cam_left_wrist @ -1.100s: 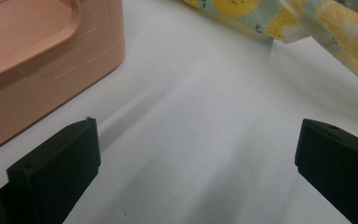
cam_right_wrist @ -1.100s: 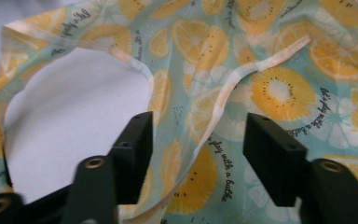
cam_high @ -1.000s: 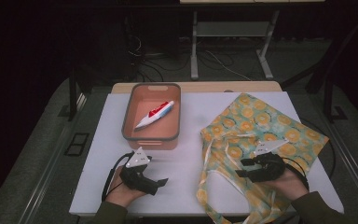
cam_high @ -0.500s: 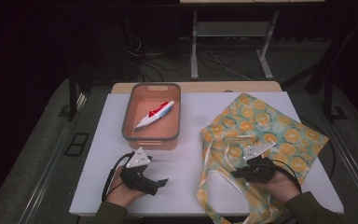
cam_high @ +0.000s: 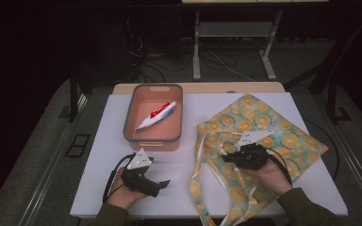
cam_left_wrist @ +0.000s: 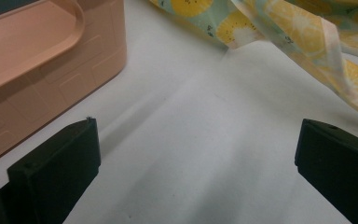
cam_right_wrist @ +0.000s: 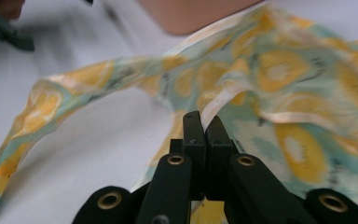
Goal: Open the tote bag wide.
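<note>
The right tongs point(cam_right_wrist: 204, 122) are clamped on the fruit-print bag's strap point(cam_right_wrist: 223, 100) on the table point(cam_high: 217, 110), the left tongs point(cam_left_wrist: 196, 154) wait apart, and the toothpaste point(cam_high: 156, 115) lies in the bin point(cam_high: 128, 113), seemingly unpacked.

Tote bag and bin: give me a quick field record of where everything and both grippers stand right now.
surface: white table top
bin: salmon plastic bin, at the table's far left-centre
bin contents: red-and-white tube, lying diagonally
bag: lemon-print tote bag, flat on the right half
bag handle: strap lifted off the table
left gripper: jaws wide open over bare table, near the bin's corner
right gripper: jaws closed on the strap
</note>
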